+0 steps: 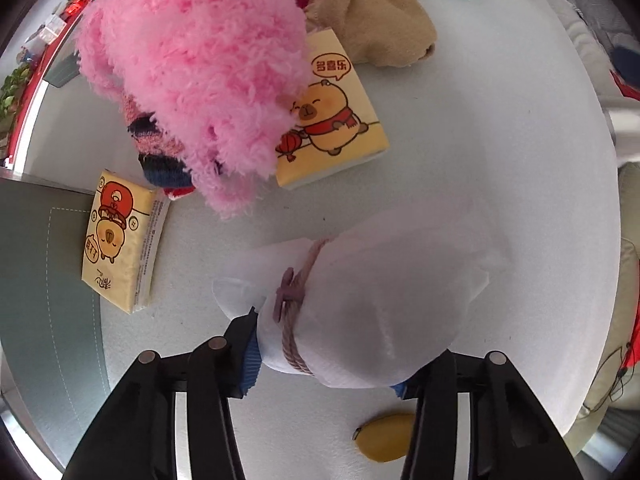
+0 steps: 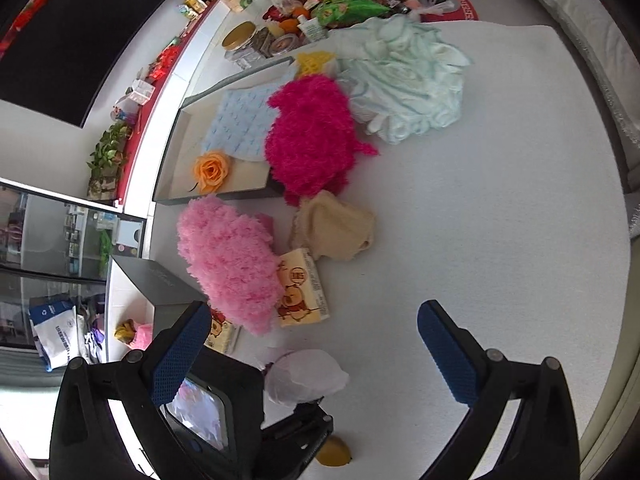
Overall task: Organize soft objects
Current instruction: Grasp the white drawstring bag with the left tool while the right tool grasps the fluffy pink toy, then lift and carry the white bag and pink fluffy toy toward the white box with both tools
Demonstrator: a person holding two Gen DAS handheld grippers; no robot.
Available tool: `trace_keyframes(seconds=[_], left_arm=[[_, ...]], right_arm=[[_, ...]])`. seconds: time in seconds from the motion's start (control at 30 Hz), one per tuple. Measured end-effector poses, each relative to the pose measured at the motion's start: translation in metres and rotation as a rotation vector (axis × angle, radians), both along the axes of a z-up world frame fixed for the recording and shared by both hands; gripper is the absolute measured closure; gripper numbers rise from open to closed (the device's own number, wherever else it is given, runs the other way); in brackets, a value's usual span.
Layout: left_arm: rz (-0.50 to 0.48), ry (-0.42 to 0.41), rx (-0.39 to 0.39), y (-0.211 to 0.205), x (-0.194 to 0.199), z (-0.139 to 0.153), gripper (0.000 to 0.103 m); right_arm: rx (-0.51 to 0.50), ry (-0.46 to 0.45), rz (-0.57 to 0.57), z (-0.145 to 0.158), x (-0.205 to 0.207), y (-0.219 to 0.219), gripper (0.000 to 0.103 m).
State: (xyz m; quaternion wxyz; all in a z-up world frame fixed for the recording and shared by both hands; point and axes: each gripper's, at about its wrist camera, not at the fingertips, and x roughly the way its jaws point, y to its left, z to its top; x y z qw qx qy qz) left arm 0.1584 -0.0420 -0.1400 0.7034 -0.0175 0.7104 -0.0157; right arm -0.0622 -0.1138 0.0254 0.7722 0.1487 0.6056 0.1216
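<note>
My white mesh drawstring pouch (image 1: 372, 312) hides my left gripper's blue pads almost entirely. Beyond the pouch, the fluffy pink plush (image 1: 200, 68) covers part of the striped knitted sock (image 1: 160, 152) and a corner of the yellow cartoon tissue pack (image 1: 332, 116).

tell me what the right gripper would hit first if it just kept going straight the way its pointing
Probably bare white table at first: the right gripper is open and empty, and the lane between its fingers looks free. Further along, the tan cloth sits nearest that line, though depth is unclear.
</note>
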Motion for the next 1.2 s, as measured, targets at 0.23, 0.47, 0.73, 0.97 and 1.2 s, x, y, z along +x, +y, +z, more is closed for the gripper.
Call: trace_keyframes(seconds=[0.23, 0.47, 0.73, 0.97, 1.2], left_arm=[[0.046, 0.042, 0.007, 0.060, -0.055, -0.001, 0.053], [0.118, 0.088, 0.014, 0.116, -0.096, -0.006, 0.053], [0.069, 0.081, 0.019, 0.113, -0.098, -0.002, 0.051], [0.030, 0.075, 0.022, 0.108, -0.099, -0.003, 0.046], [0.012, 0.058, 0.024, 0.082, -0.108, 0.000, 0.043]], right_arm=[[-0.060, 0.045, 0.156, -0.026, 0.024, 0.076, 0.000], [-0.108, 0.099, 0.218, -0.065, 0.049, 0.130, 0.000], [-0.136, 0.219, 0.102, -0.090, 0.057, 0.127, 0.063], [0.008, 0.149, 0.072, -0.039, 0.021, 0.086, 0.068], [-0.138, 0.184, -0.063, -0.034, -0.099, -0.016, 0.068]])
